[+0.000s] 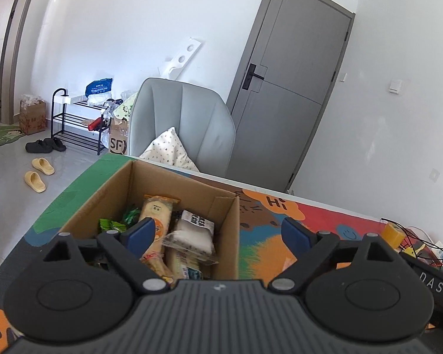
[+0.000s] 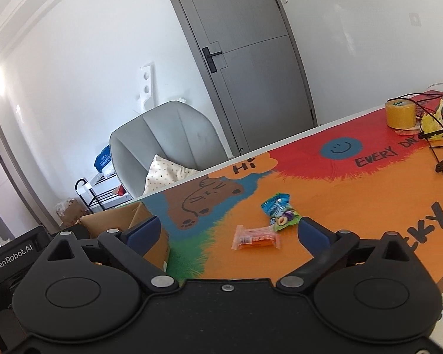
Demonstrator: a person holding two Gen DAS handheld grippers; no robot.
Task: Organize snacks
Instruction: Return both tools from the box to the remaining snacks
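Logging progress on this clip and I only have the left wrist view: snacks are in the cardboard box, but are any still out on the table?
Observer: Yes. The right wrist view shows an orange packet lying on the table mat.
Operator: Only that one?
Observer: No, a blue-green packet lies just beyond it, apart from the cardboard box.
Operator: Is the right gripper holding anything?
Observer: No. The right gripper is open and empty, with the orange packet showing between its fingers.
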